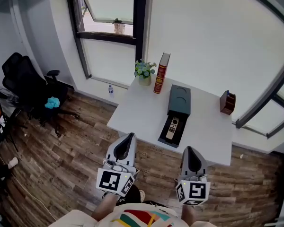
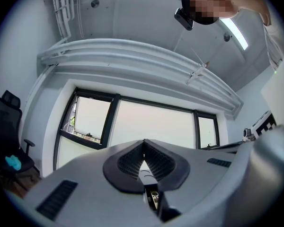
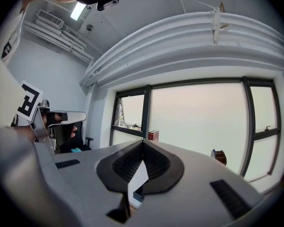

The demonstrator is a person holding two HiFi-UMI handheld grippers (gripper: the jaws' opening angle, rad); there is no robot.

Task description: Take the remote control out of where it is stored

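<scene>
The remote control (image 1: 172, 128) lies in a drawer (image 1: 166, 137) that is pulled out of a dark box (image 1: 179, 100). The remote is light in colour, with a dark round button near its far end. It lies flat, the long way along the drawer, and takes up most of the room in it. The open end of the drawer points at the person. The box has two round dents on its top.

The box sits in the middle of a white table (image 1: 132, 110). At the back of the table a small pot holds a green plant with little pale flowers (image 1: 144, 71). Just beside the plant a red book (image 1: 161, 73) stands up on its end. Near the right side of the table sits a small brown wooden holder (image 1: 227, 102). I cannot tell what is in it.

Both grippers are near the front edge of the table, and neither one touches the drawer or the remote. The left gripper (image 1: 128, 136) has its jaws pressed together with nothing between them. The right gripper (image 1: 189, 150) is also squeezed closed on nothing. In the left gripper view the remote peeks through the small gap under the closed jaws.

Off to the left, a black office chair (image 1: 26, 82) stands on the wood floor (image 1: 61, 160) with something blue (image 1: 52, 102) on its seat. A small bottle (image 1: 110, 90) stands by the wall under the window (image 1: 109, 8).
</scene>
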